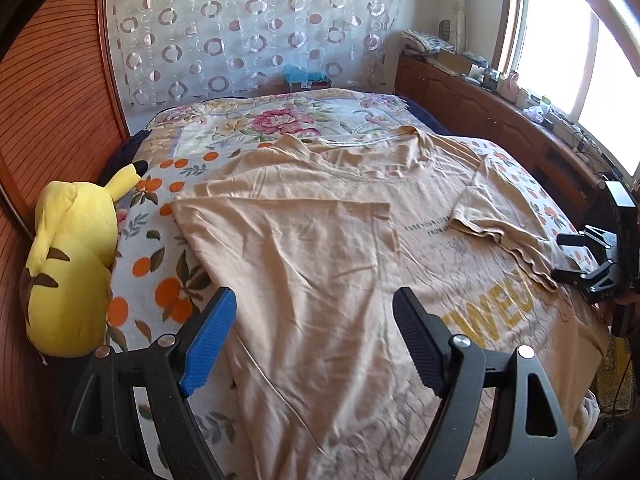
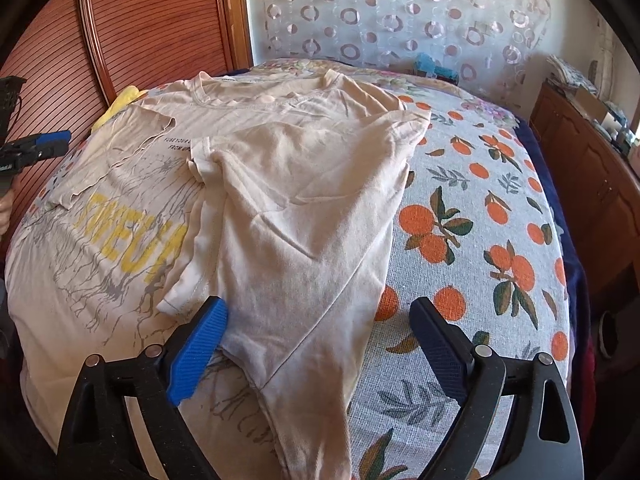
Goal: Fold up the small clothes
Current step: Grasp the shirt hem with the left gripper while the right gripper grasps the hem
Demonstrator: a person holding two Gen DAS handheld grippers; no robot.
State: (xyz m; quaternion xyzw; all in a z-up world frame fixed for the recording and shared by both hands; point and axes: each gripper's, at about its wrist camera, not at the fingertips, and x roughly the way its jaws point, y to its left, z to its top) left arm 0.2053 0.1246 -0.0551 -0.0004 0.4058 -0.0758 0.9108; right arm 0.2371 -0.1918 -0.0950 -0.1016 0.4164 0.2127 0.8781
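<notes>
A beige T-shirt (image 1: 320, 248) with yellow letters lies front up on the bed, neck toward the far end. Both of its sides are folded in over the middle, with the sleeves lying on the print. My left gripper (image 1: 314, 336) is open and empty, hovering over the shirt's left folded panel. My right gripper (image 2: 318, 348) is open and empty above the right folded panel (image 2: 296, 220). The right gripper also shows at the right edge of the left wrist view (image 1: 576, 258). The left gripper shows at the left edge of the right wrist view (image 2: 40, 148).
The bed has a sheet with orange fruit print (image 2: 480, 220). A yellow plush toy (image 1: 68, 264) lies at the bed's left edge against a wooden slatted wall (image 1: 52, 120). A wooden cabinet with clutter (image 1: 480, 92) runs along the right under a window. A patterned curtain (image 1: 248, 28) hangs behind.
</notes>
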